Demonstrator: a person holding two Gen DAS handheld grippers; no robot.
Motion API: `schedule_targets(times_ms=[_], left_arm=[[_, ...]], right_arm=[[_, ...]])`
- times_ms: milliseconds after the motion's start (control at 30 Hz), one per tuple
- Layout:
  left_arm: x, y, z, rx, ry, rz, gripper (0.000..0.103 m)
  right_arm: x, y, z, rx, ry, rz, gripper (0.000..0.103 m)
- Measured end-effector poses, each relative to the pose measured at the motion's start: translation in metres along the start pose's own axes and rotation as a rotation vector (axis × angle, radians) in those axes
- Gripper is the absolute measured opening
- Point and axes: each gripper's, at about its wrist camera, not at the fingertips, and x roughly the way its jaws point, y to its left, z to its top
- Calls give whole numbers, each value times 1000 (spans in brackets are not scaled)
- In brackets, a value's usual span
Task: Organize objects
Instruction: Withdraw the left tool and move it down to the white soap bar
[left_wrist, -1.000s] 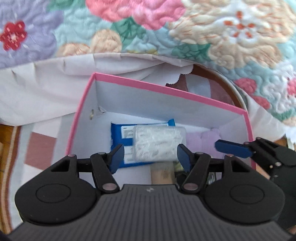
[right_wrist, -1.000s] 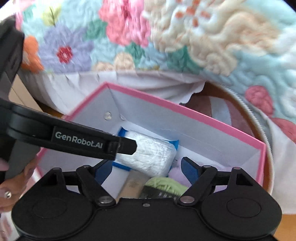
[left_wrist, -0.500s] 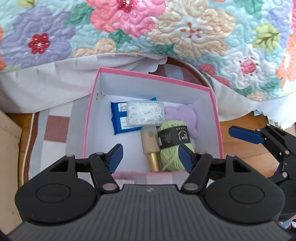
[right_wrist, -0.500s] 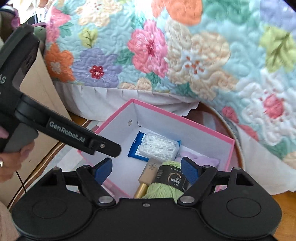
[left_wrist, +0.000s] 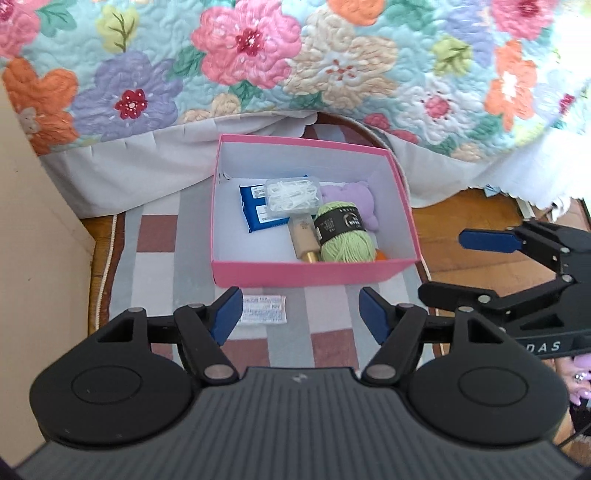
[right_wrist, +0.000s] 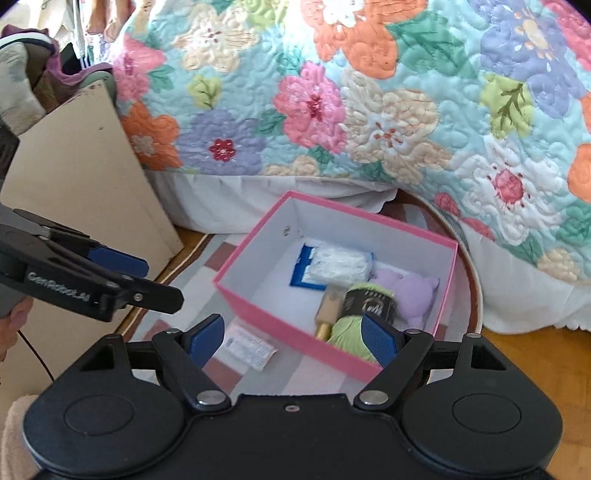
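Each tool (left_wrist: 301, 317) was black, with ribbed housing, round side discs, silver screws, blue fingertips (right_wrist: 378, 339) and white lettering at nine o'clock.

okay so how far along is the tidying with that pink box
Mostly done: the pink box already holds a blue packet, a clear case lying on it, a beige tube, green yarn and something lilac. Nothing is in hand: the left gripper, jaws opening, and the right gripper are both empty. Left over: a small white packet on the rug.
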Motion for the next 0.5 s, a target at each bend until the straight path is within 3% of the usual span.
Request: schedule_targets(times_ms=[267,500], left_arm=[[-8,2,-42,31,1,-28,71],[23,20,-61,12,3,-41,71]], right_arm=[[-10,36,-40,-18,11,129,85],[26,54,-71,-55,4,202,85]])
